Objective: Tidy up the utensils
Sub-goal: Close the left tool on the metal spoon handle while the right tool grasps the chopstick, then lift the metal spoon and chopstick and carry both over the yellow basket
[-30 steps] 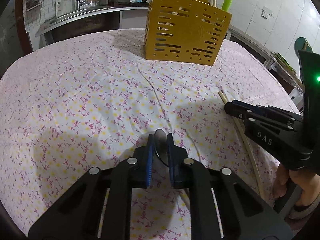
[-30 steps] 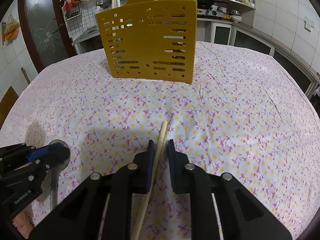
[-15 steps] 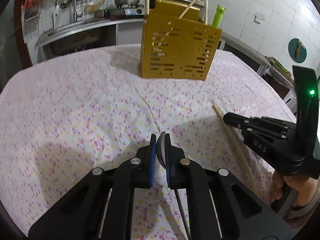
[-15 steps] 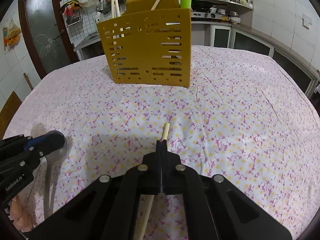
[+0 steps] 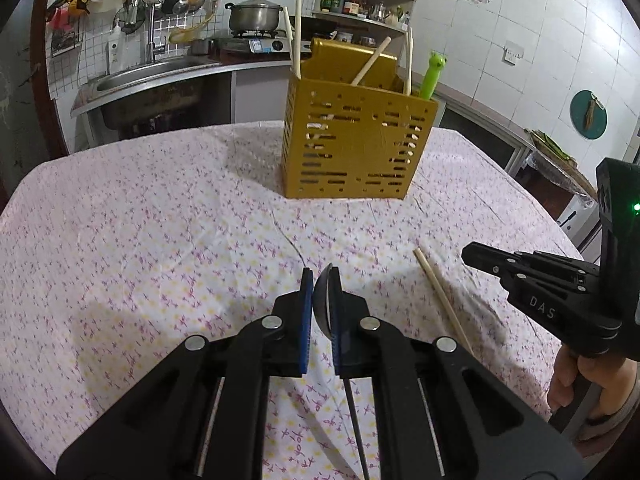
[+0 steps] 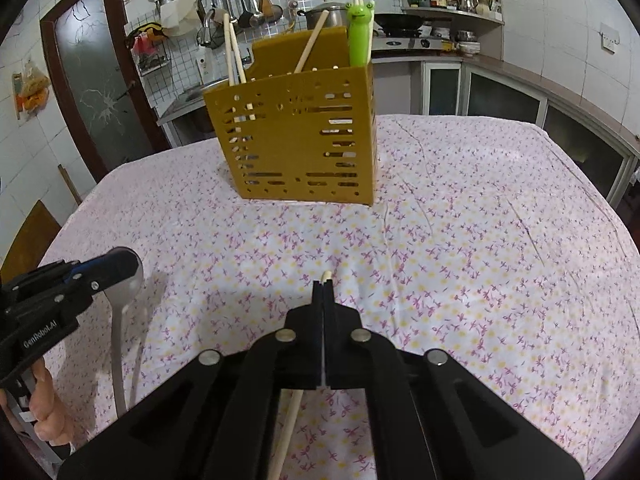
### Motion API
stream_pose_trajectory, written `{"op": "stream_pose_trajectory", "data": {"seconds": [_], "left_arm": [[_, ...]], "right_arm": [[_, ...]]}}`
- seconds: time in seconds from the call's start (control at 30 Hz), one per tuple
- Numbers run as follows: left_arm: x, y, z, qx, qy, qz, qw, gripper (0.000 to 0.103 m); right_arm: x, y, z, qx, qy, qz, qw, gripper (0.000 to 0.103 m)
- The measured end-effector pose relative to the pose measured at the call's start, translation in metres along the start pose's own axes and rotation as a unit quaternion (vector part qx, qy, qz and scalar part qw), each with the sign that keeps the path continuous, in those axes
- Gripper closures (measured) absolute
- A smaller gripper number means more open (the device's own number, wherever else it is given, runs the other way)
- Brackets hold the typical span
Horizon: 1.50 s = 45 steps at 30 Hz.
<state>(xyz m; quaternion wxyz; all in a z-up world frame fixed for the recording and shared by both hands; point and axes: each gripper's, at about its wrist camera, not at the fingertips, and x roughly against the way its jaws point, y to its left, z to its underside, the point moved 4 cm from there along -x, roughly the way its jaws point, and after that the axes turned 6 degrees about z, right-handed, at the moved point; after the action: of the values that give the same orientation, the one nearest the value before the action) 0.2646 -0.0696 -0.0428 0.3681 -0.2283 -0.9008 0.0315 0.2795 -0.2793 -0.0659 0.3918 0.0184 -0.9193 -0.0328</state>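
The left tongs [image 5: 320, 280] are closed on the bowl of a metal spoon [image 5: 325, 300]; the two blue pads [image 5: 306, 320] press it from both sides, and its thin handle hangs down under the tongs, over the counter [image 5: 160, 240] with its flowered cloth. In the right wrist view the same spoon [image 6: 120, 320] is at about 9 o'clock, gripped at the bowl, with the grey handle pointing downward.

The right tongs [image 6: 322, 286] are fully closed on a wooden chopstick [image 6: 288, 424]. Only its short tip looks out in front of the fingers, and the long rest runs back below the tongs toward 6 o'clock. In the left wrist view the right tongs [image 5: 466, 254] stand at 3 o'clock, held by a person's hand [image 5: 588, 380], and a pale stick [image 5: 440, 300] lies slanted just left of them; whether it touches the cloth I cannot tell.

A yellow utensil holder [image 5: 352, 144] with many slots stands upright on the counter at 12 o'clock from both tongs, well apart from them. Inside it some chopsticks [image 5: 296, 40] lean against the walls, and a green frog-headed utensil [image 6: 360, 32] stands in its right corner.

Behind the counter there is a kitchen with a sink [image 5: 132, 80] and a steel pot [image 5: 254, 14] on a stove.
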Motion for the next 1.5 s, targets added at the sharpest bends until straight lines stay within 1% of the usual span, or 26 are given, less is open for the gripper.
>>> {"op": "stream_pose_trajectory", "data": {"seconds": [0.03, 0.07, 0.13, 0.17, 0.23, 0.3, 0.33, 0.43, 0.47, 0.6, 0.67, 0.77, 0.87, 0.93, 1.03, 1.3, 1.5], "left_arm": [[-0.001, 0.0, -0.001, -0.001, 0.002, 0.001, 1.0, 0.097], [-0.002, 0.0, -0.002, -0.001, 0.004, 0.002, 1.0, 0.097], [-0.004, 0.001, -0.002, 0.0, 0.004, 0.003, 1.0, 0.097], [-0.004, 0.002, -0.002, 0.001, 0.005, 0.005, 1.0, 0.097], [-0.008, 0.004, 0.001, 0.001, 0.012, 0.007, 0.9999, 0.097], [-0.011, 0.006, 0.004, 0.0, 0.016, 0.006, 0.9999, 0.097], [-0.012, 0.006, 0.005, 0.0, 0.016, 0.006, 0.9998, 0.097], [-0.013, 0.01, 0.005, 0.005, 0.018, 0.01, 0.9998, 0.097], [-0.013, 0.01, 0.005, 0.007, 0.017, 0.011, 0.9998, 0.097], [-0.013, 0.011, 0.007, 0.007, 0.018, 0.014, 0.9997, 0.097], [-0.014, 0.012, 0.008, 0.007, 0.02, 0.016, 0.9997, 0.097], [-0.015, 0.012, 0.009, 0.008, 0.022, 0.016, 0.9996, 0.097], [-0.016, 0.013, 0.01, 0.01, 0.023, 0.018, 0.9995, 0.097], [-0.016, 0.013, 0.01, 0.01, 0.025, 0.017, 0.9995, 0.097], [-0.018, 0.015, 0.012, 0.013, 0.025, 0.018, 0.9994, 0.097], [-0.021, 0.016, 0.013, 0.014, 0.026, 0.015, 0.9995, 0.097], [-0.019, 0.013, 0.01, 0.014, 0.019, 0.016, 0.9996, 0.097]], "right_arm": [[-0.005, 0.001, 0.0, 0.004, 0.017, -0.005, 1.0, 0.103], [-0.008, 0.002, 0.001, 0.004, 0.025, -0.006, 1.0, 0.103], [-0.014, 0.006, 0.001, 0.014, 0.023, 0.01, 1.0, 0.103], [-0.016, 0.008, 0.002, 0.018, 0.024, 0.013, 0.999, 0.101], [-0.027, 0.011, 0.006, 0.017, 0.033, 0.012, 0.999, 0.101], [-0.035, 0.011, 0.011, 0.017, 0.039, 0.02, 0.999, 0.101], [-0.037, 0.011, 0.012, 0.018, 0.036, 0.021, 0.999, 0.099], [-0.039, 0.009, 0.012, 0.016, 0.041, 0.033, 0.998, 0.084], [-0.041, 0.009, 0.012, 0.018, 0.044, 0.035, 0.998, 0.082], [-0.043, 0.008, 0.011, 0.022, 0.044, 0.042, 0.998, 0.082], [-0.044, 0.013, 0.01, 0.032, 0.047, 0.054, 0.997, 0.081], [-0.048, 0.022, 0.007, 0.05, 0.055, 0.08, 0.994, 0.084], [-0.053, 0.029, 0.004, 0.058, 0.065, 0.094, 0.992, 0.089], [-0.054, 0.029, 0.002, 0.041, 0.073, 0.085, 0.993, 0.094], [-0.053, 0.029, 0.004, 0.047, 0.062, 0.086, 0.993, 0.096], [-0.041, 0.015, 0.012, 0.007, 0.036, 0.052, 0.998, 0.097], [-0.022, 0.009, 0.005, -0.008, 0.007, 0.032, 0.999, 0.097]]}}
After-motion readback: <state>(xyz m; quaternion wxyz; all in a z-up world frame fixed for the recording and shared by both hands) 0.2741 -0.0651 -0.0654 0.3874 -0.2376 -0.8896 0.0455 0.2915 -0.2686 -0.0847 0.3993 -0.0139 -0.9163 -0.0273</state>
